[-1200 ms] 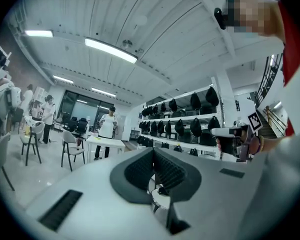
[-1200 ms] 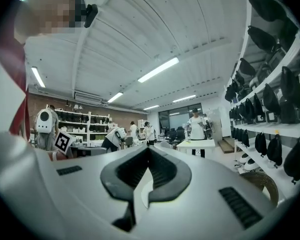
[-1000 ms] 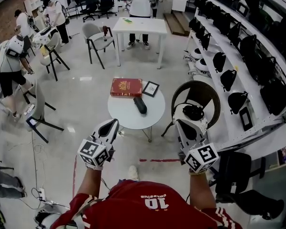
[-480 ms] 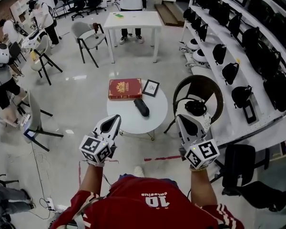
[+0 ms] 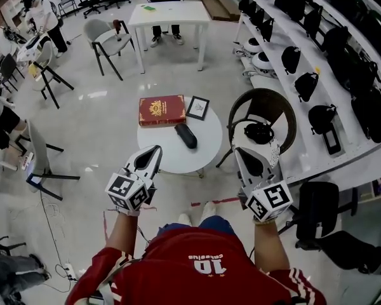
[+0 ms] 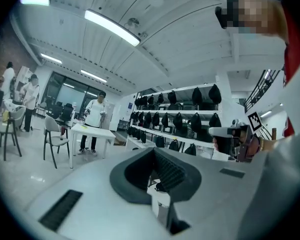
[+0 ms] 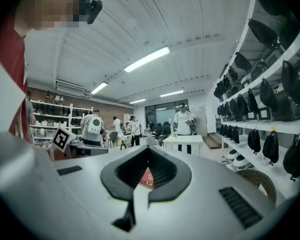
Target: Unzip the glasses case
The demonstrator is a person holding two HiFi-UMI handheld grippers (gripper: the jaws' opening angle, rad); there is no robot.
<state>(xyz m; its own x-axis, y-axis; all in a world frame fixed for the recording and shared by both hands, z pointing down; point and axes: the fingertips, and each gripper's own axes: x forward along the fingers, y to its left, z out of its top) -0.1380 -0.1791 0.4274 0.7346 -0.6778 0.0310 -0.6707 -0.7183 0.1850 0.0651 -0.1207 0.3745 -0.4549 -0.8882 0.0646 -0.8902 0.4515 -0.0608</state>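
Note:
The black glasses case [image 5: 185,136] lies zipped shut on the small round white table [image 5: 206,150], in front of a red book [image 5: 162,110] and a framed picture [image 5: 198,107]. My left gripper [image 5: 155,150] is held level at the table's near left edge, shut and empty. My right gripper [image 5: 240,153] hovers to the right of the table, short of the case, jaws together with nothing in them. In the left gripper view the left gripper [image 6: 153,152] shows its pads [image 6: 172,171] meeting. The right gripper [image 7: 149,151] frames a bit of the red book [image 7: 147,179].
A round wicker chair [image 5: 282,116] with a black headset [image 5: 259,132] stands right of the table. Shelves of black bags [image 5: 317,62] line the right wall. A white desk [image 5: 167,14], grey chairs [image 5: 105,33] and several people are farther off. Red tape [image 5: 206,202] marks the floor.
The person has stepped forward, shoes now showing below. Both grippers have moved a little closer to the round table and slightly lower. Their jaws have stayed together.

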